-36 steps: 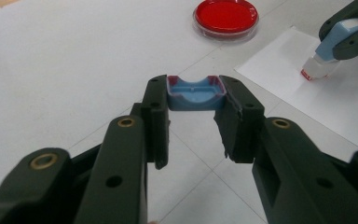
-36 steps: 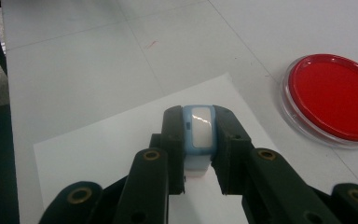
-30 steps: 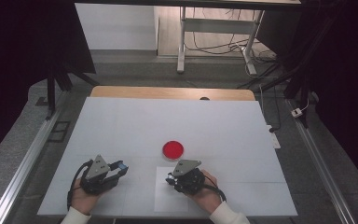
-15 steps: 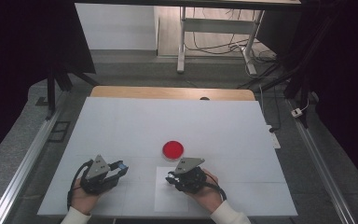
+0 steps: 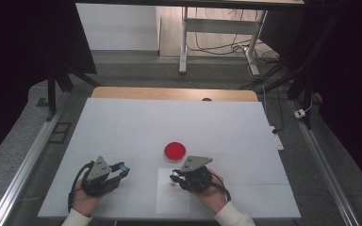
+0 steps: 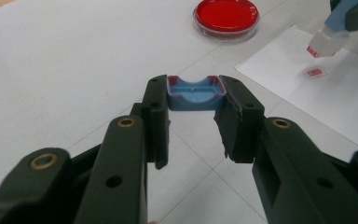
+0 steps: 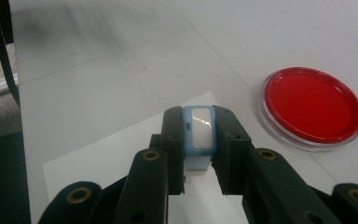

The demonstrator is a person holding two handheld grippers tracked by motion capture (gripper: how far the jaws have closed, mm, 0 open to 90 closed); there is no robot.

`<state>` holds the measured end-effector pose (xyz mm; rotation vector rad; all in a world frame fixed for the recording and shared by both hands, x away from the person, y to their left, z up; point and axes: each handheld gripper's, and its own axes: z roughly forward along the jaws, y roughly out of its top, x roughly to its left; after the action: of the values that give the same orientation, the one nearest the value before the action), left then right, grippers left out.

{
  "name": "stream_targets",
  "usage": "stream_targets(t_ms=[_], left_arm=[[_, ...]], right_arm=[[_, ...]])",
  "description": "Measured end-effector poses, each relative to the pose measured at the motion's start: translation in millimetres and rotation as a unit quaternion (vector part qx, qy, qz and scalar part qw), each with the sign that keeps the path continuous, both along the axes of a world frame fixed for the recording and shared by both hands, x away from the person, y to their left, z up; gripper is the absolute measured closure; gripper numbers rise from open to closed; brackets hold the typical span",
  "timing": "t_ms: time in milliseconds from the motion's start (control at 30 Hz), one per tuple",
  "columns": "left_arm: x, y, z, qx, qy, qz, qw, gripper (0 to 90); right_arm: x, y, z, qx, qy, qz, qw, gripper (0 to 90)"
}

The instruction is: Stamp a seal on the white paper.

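Holding a blue self-inking stamp point(image 7: 198, 135) between its jaws, the right tool point(image 5: 192, 176) now stands over the white paper sheet point(image 5: 172, 202) at the near edge of the table point(image 5: 122, 127). Compared with the view a second ago, this tool has shifted slightly right and lifted its nose; a small red imprint point(image 6: 314, 72) lies on the sheet just below the stamp's base. This indicates that one impression is made and the stamp is clear of the paper.

The left tool point(image 5: 104, 172) has not moved. Its jaws pinch the stamp's blue cap point(image 6: 195, 93), red-rimmed inside, held above the table to the left of the sheet.

The red ink dish point(image 5: 175, 150) sits just beyond the far edge of the sheet, apart from both tools.

Judgement: the stamping step appears complete; re-inking or re-capping is the likely next action.
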<state>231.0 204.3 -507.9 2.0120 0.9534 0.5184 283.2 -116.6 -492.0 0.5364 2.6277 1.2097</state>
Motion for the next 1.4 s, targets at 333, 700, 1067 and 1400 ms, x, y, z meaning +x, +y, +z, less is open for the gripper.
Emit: stream_targets(t_ms=[333, 700, 1067, 1400], left_arm=[[0.1, -0.1, -0.1, 0.001, 0.0, -0.001, 1.0, 65.3], [0.2, -0.4, -0.6, 0.002, 0.001, -0.001, 1.0, 65.3], [0.5, -1.3, -1.5, 0.002, 0.002, -0.002, 1.0, 65.3], [0.9, -2.1, -2.3, 0.003, 0.004, -0.003, 1.0, 65.3]], right_arm=[[6.1, -15.3, 10.9, 0.05, 0.006, -0.023, 0.9985, 75.1], [11.6, -31.7, 21.5, 0.096, 0.004, -0.051, 0.9941, 75.1], [18.1, -53.8, 35.8, 0.131, -0.005, -0.085, 0.9877, 75.1], [20.1, -63.1, 41.3, 0.151, -0.009, -0.098, 0.9836, 75.1]])
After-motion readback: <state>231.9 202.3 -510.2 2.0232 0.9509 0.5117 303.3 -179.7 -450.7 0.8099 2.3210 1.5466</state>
